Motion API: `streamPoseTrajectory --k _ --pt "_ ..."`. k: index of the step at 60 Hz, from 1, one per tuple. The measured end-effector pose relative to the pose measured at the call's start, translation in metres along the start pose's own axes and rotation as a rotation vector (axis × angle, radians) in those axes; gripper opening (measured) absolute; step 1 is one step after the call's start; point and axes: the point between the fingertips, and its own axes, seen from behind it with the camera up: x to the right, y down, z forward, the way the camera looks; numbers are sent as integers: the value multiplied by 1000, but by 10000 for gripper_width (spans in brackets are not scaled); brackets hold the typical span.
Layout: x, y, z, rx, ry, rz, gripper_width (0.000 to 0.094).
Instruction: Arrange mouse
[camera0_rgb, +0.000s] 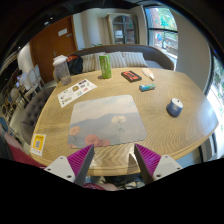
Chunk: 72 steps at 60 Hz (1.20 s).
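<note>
The gripper (112, 160) hangs released, holding nothing, at the near edge of the mat (106, 121). The mouse (175, 106) sits well apart to the mat's right, close to the table (150, 125) edge. A clumsy approach could nudge it off.

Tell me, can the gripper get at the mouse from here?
Probably yes: the gripper is open, and the mouse lies beyond the mouse pad on bare table, nothing between.

The mouse (175, 106) is small, dark and rounded, with a lighter patch on its top. It sits flat on the wooden tabletop (150, 115), close to the far right edge. It is well apart from the tool (114, 160) and off to the right, far beyond the fingers. Nothing touches it. A see-through mat (108, 120) lies just ahead of the fingers, and the mouse rests to the right of it, not on it.
</note>
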Motion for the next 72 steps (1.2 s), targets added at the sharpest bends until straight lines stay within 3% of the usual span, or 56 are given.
streamPoseTrajectory --k 13,31,42,62,67,72 --pt "27 6 1 8 55 -17 823" --pt "184 -23 21 61 134 -98 826" --pt "239 -48 68 68 57 -64 832" --pt "243 -121 125 133 -43 -147 824" --pt "238 -132 136 141 -44 -149 785" --pt "238 -138 139 158 -27 -133 629"
